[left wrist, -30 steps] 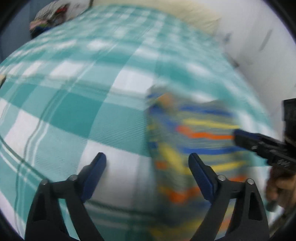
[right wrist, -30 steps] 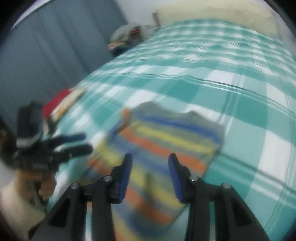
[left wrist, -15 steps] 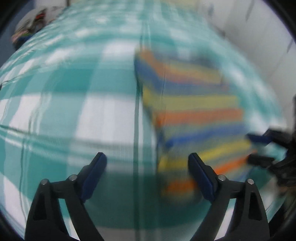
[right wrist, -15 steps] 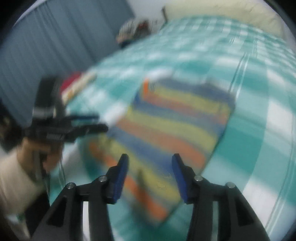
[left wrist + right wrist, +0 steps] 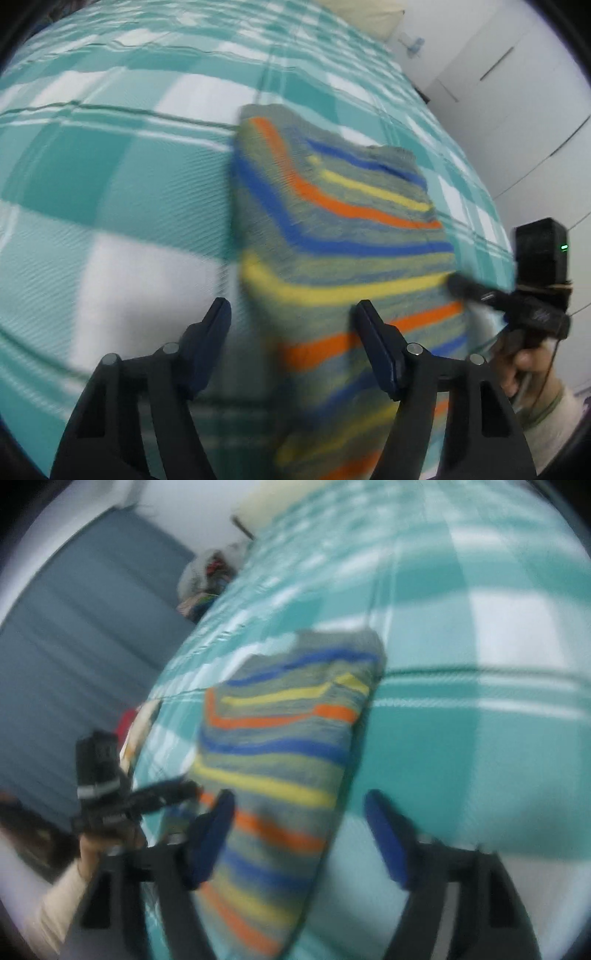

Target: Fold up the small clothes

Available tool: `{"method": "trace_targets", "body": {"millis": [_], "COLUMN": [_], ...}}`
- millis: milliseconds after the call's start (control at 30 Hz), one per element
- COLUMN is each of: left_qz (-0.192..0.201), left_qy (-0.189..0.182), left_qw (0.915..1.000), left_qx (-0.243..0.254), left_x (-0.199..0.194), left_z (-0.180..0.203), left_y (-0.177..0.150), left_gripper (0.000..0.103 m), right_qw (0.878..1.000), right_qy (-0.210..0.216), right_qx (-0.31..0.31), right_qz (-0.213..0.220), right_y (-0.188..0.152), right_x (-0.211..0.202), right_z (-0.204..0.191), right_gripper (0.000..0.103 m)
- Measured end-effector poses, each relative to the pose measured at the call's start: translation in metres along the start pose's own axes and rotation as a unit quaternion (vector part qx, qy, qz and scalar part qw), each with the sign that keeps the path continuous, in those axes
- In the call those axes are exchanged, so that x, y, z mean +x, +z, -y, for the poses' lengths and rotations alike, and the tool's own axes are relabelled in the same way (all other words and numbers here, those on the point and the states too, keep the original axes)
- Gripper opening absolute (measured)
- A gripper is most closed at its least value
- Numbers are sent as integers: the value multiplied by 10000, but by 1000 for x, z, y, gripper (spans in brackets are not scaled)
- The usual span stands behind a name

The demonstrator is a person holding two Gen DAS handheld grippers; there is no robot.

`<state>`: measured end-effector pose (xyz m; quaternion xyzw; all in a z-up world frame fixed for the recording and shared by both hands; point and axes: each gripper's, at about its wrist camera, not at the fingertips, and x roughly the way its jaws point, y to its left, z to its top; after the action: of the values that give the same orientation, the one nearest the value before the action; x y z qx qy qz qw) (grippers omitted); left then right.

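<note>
A small knitted sweater [image 5: 343, 236] with grey, blue, yellow and orange stripes lies flat on a teal and white checked bedspread [image 5: 110, 177]. It also shows in the right wrist view [image 5: 280, 753]. My left gripper [image 5: 291, 325] is open and empty, its jaws astride the sweater's left edge near the hem. My right gripper [image 5: 299, 819] is open and empty, astride the sweater's right edge. Each gripper shows in the other's view, at the sweater's side: the right one [image 5: 476, 291], the left one [image 5: 162, 794].
A cream pillow [image 5: 362, 11] lies at the bed's head. White wardrobe doors [image 5: 517, 92] stand to the right of the bed. A grey curtain [image 5: 74, 646] hangs on the left, with a pile of clothes [image 5: 210, 576] and a red item [image 5: 127, 720] by the bed's edge.
Both grippers have moved in toward the sweater's near end. The right gripper's jaws have opened wider. The sweater lies as before.
</note>
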<state>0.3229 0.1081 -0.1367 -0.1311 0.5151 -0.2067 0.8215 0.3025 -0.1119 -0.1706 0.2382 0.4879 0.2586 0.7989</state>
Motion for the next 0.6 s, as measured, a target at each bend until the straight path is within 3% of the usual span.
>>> {"method": "trace_targets", "body": {"millis": [33,67,100,133,200,433,467,500,533,600], "left_qz": [-58,-99,-73,-27,164,1157,1218,1228,1180,973], "left_qy": [-116,-34,41,55,-39,-389,-405,-394,-350,-23], "left_qw": [9999,9998,9997,9995,9990,9885,9875,9877,9889,9929], "left_qx": [86,171,245,305,403,896,915,882,835,679], "left_x": [6,10,11,7,-8,-82,-83,-80,-74,-52], "left_z": [7,13,18,22,29,83,89,95,95,93], "left_y": [2,2,4,5,8,39,42,45,45,37], "left_gripper": [41,32,22,19,18,19,21,30,52,84], "right_qw": [9998,9996,9998,9997,9978,9827,9812,9803,9806,9837], "right_qy": [166,270,149,-14,-258,-27,-2,6,2,-98], "right_qx": [58,29,-117,-242,-570,-1509,-1542,-1541,-1494,-1307], "right_qz": [-39,-52,-57,-4,220,1071,1158,1240,1272,1230], "right_y": [2,-1,-1,-1,0,22,29,35,41,44], "right_x": [15,21,32,34,31,-49,-58,-69,-78,-84], "right_z": [-1,-5,-16,-23,-42,-97,-100,-100,-95,-79], "right_gripper": [55,47,40,35,27,26,26,26,27,38]}}
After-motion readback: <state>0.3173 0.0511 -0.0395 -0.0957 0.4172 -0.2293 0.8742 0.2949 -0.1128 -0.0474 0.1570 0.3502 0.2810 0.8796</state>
